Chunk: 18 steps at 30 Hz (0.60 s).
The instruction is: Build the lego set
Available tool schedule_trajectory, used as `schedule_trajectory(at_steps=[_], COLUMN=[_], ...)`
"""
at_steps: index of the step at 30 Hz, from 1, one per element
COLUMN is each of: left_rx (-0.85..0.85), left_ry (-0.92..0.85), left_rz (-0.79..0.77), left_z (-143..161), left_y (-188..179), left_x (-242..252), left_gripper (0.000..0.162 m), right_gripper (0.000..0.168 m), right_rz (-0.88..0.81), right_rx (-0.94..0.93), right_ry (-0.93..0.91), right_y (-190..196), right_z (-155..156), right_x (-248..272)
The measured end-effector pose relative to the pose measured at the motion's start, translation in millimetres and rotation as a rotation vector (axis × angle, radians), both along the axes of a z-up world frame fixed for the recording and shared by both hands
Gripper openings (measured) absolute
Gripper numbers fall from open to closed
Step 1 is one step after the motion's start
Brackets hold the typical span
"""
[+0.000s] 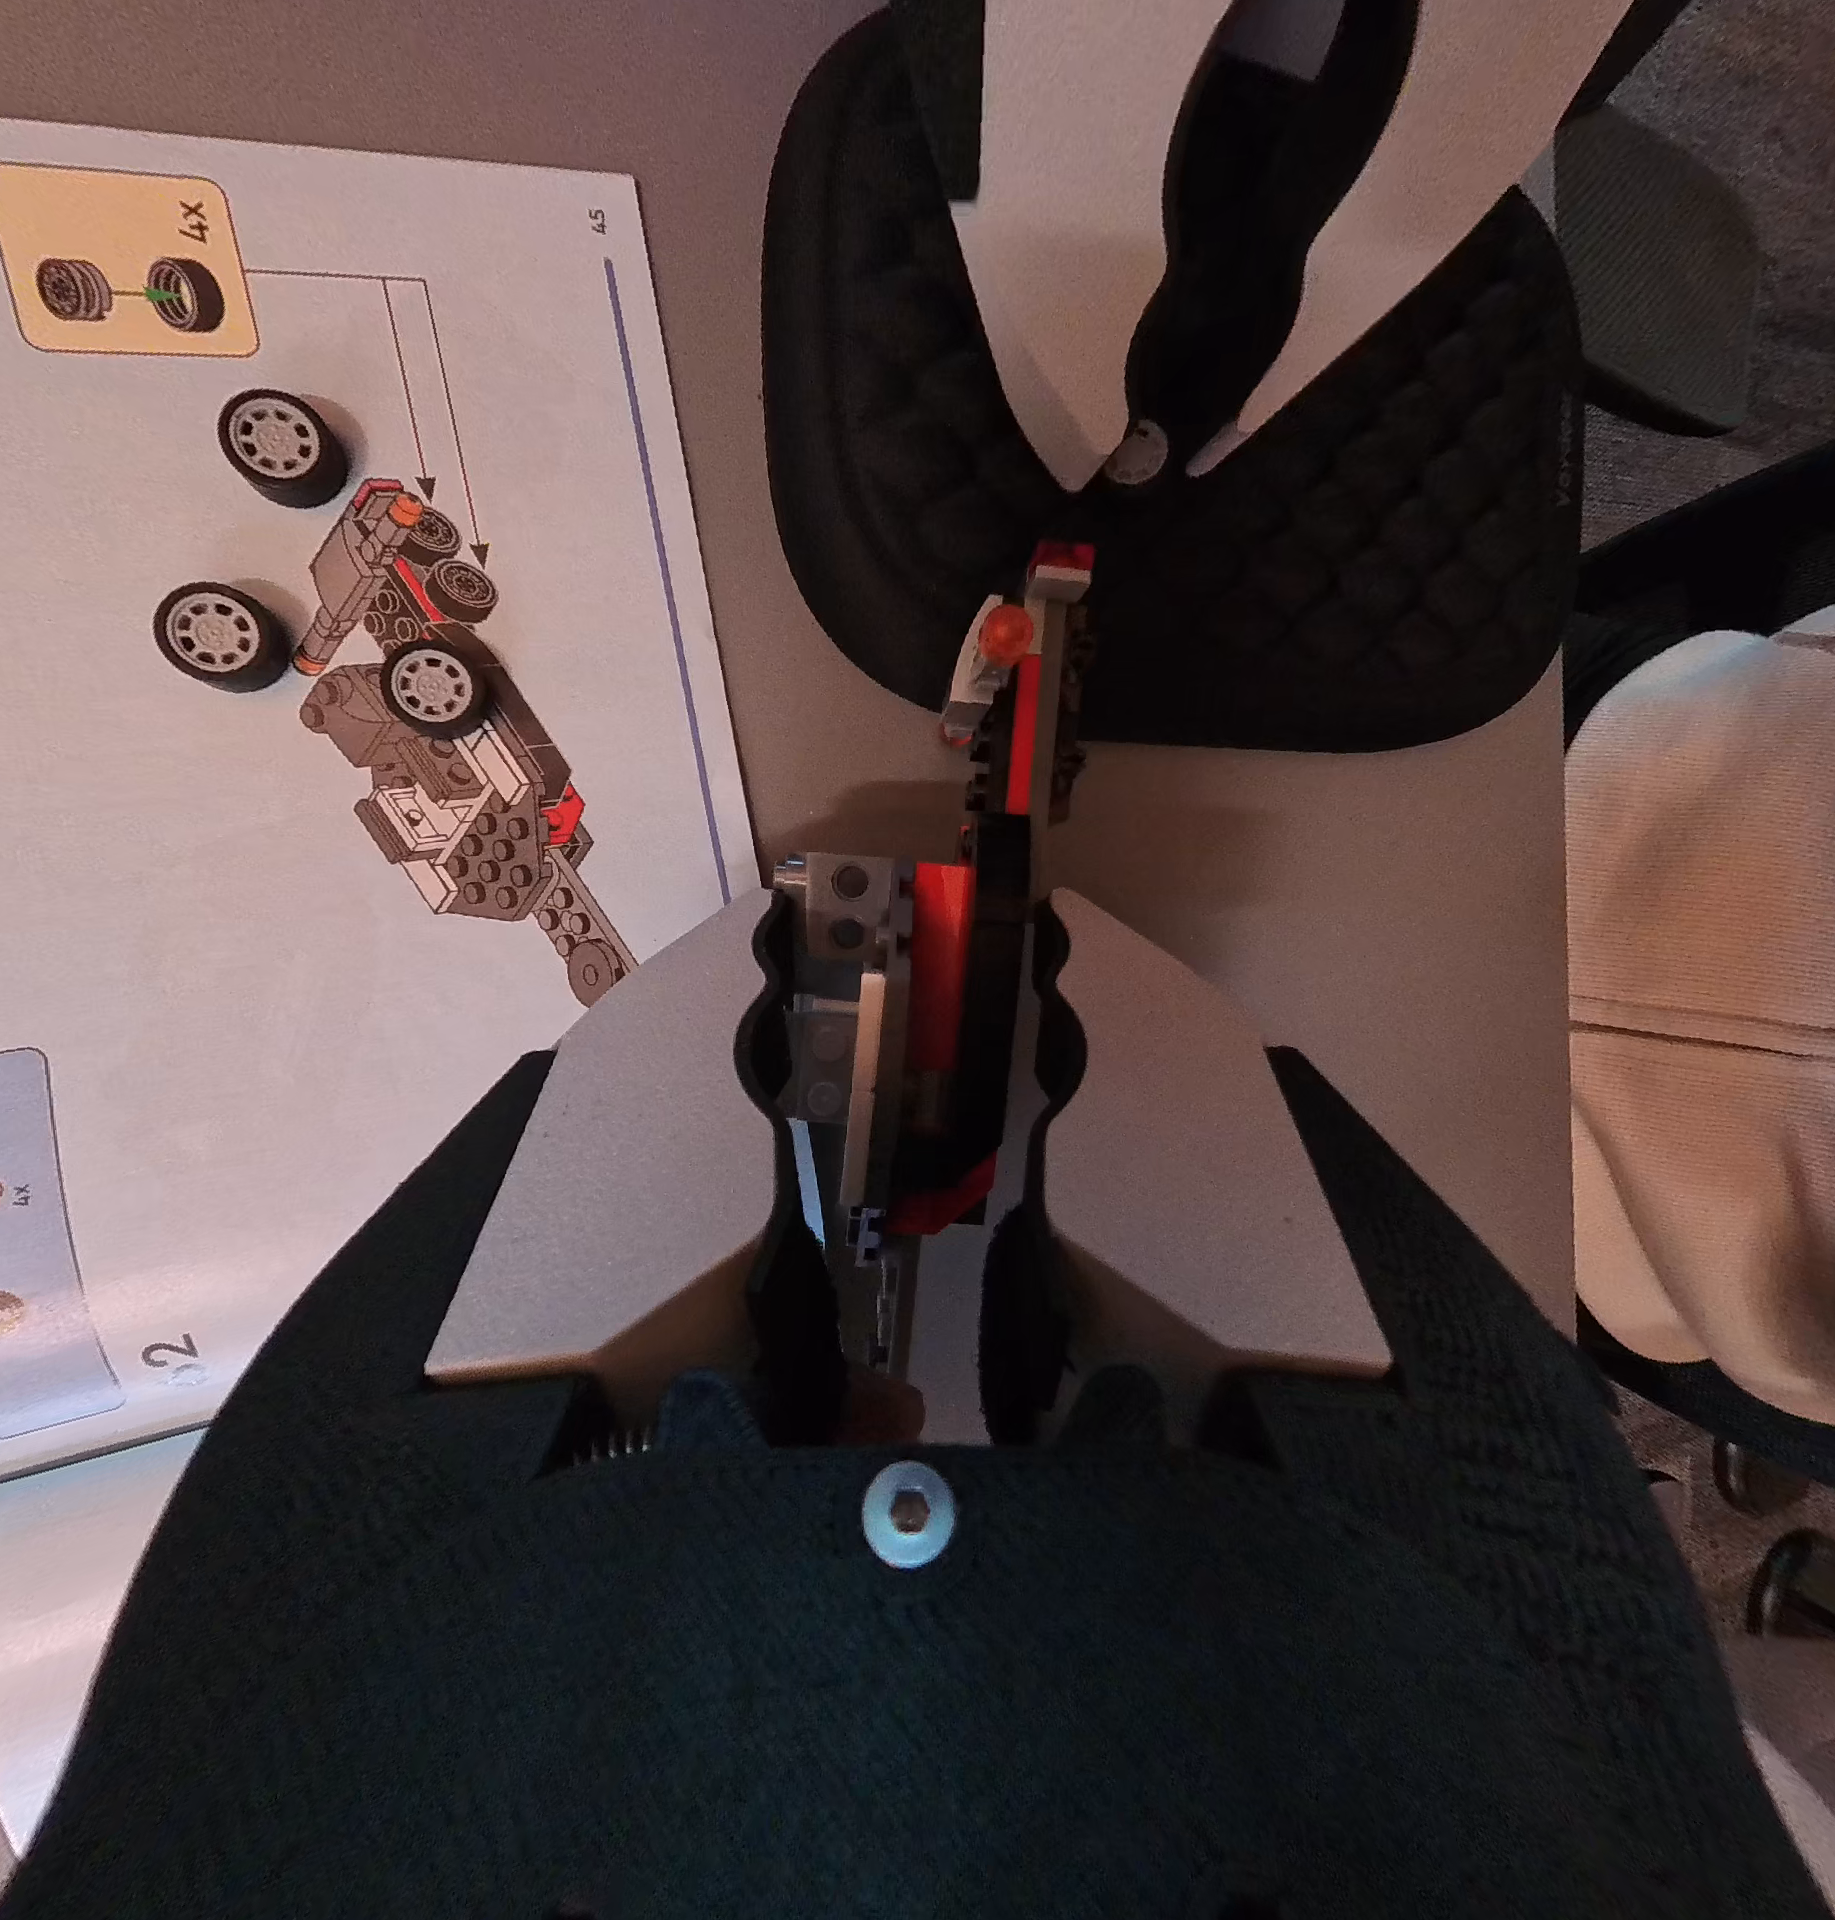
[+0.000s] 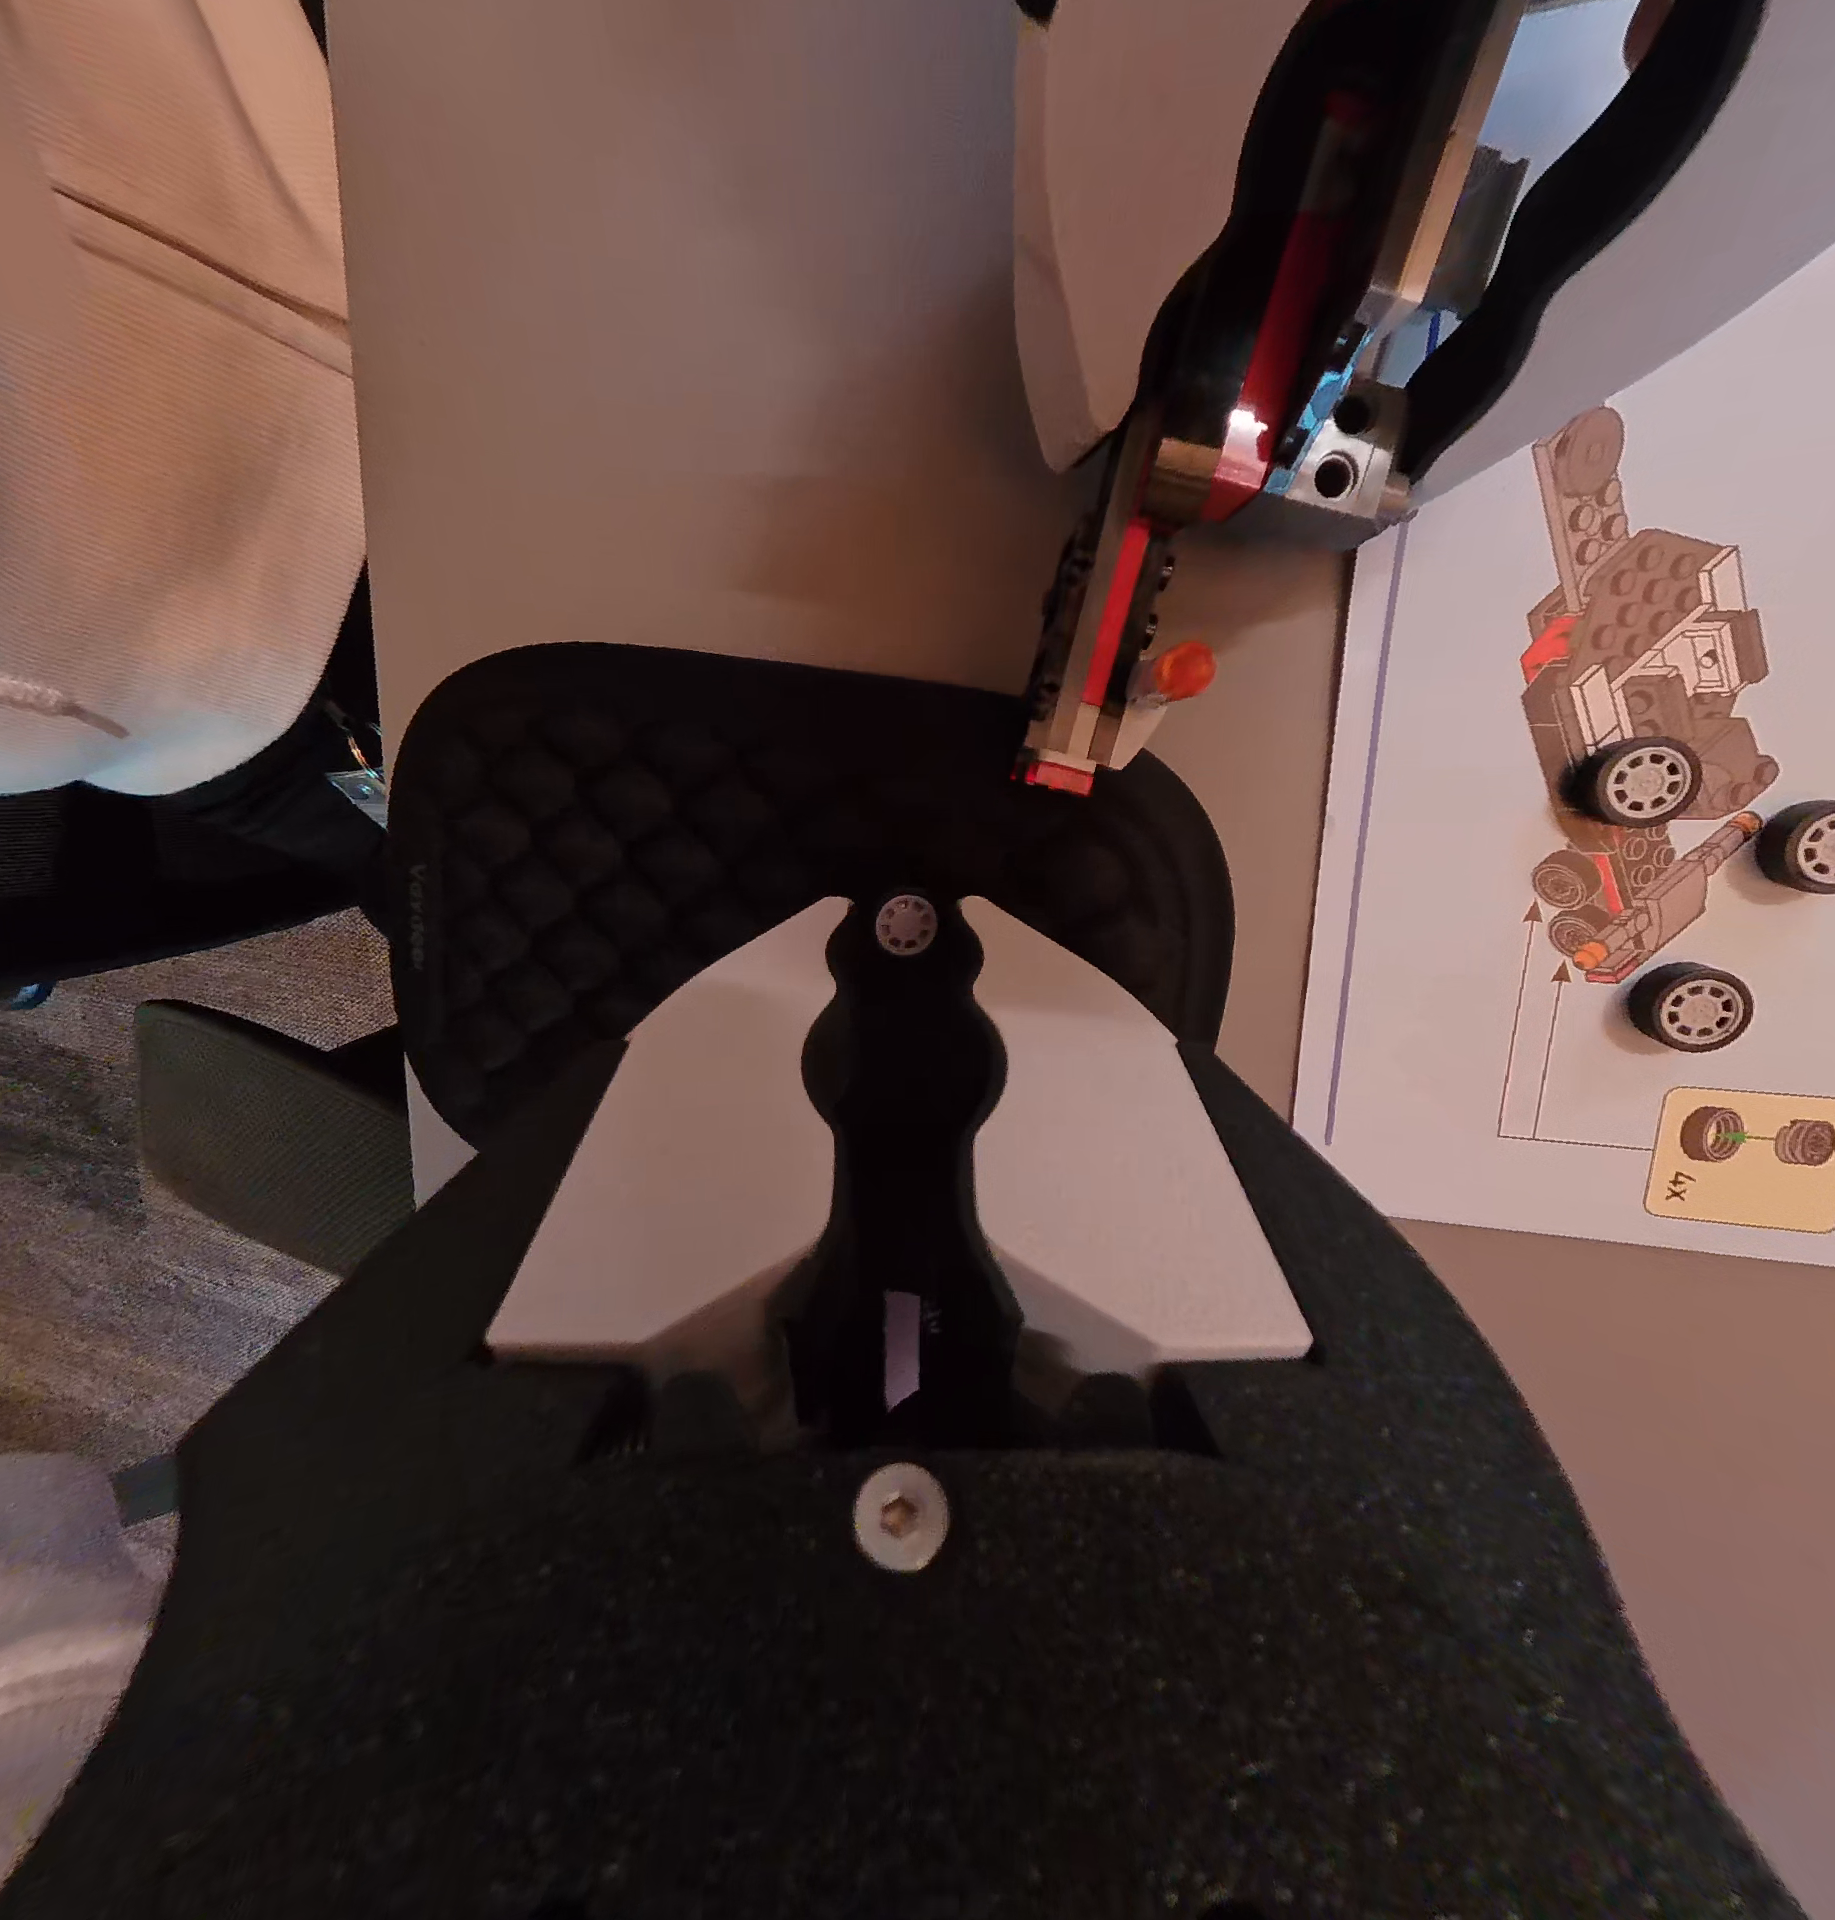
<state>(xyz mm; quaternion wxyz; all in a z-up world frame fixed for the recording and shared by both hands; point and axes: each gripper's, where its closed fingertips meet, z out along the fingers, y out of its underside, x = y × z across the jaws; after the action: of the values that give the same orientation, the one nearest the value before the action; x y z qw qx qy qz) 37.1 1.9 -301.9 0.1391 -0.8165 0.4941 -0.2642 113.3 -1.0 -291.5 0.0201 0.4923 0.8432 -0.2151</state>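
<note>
My left gripper [image 1: 913, 935] is shut on the partly built red, grey and black truck model [image 1: 1022, 707], held on edge above the table with its orange-stud end pointing away. My right gripper [image 2: 906, 914] is shut on a small black wheel with a grey hub [image 2: 906, 925]. It holds the wheel just short of the model's far end [image 2: 1089, 675]. In the left wrist view the right gripper [image 1: 1141, 457] and its wheel [image 1: 1136, 457] face me from above the model. Three loose wheels [image 1: 284, 447] [image 1: 217, 636] [image 1: 437, 686] lie on the open instruction booklet [image 1: 165, 935].
A black quilted pad [image 1: 1308, 520] lies on the table under both grippers and also shows in the right wrist view [image 2: 632, 831]. The booklet [image 2: 1464, 1039] and the loose wheels [image 2: 1692, 1006] are to the right there. A person's light clothing [image 1: 1723, 935] and the table edge are close by. Across from one pair of fingers to the other is roughly 8 cm.
</note>
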Motion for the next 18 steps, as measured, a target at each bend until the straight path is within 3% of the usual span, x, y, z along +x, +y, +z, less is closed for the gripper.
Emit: schedule_trajectory(at_steps=[11,18], left_rx=[-0.012,0.023], left_ry=[-0.014,0.019], left_rz=[0.002,-0.007], left_z=[0.0,-0.1], left_y=[0.2,0.0], left_x=[0.5,-0.1], left_gripper=[0.044,0.044], right_gripper=[0.014,0.014], right_rz=[-0.061,-0.048], right_rx=[0.186,0.280], right_ry=[0.306,0.256], right_y=[8.8,1.9], right_z=[39.1,34.5], right_x=[-34.6,-43.9])
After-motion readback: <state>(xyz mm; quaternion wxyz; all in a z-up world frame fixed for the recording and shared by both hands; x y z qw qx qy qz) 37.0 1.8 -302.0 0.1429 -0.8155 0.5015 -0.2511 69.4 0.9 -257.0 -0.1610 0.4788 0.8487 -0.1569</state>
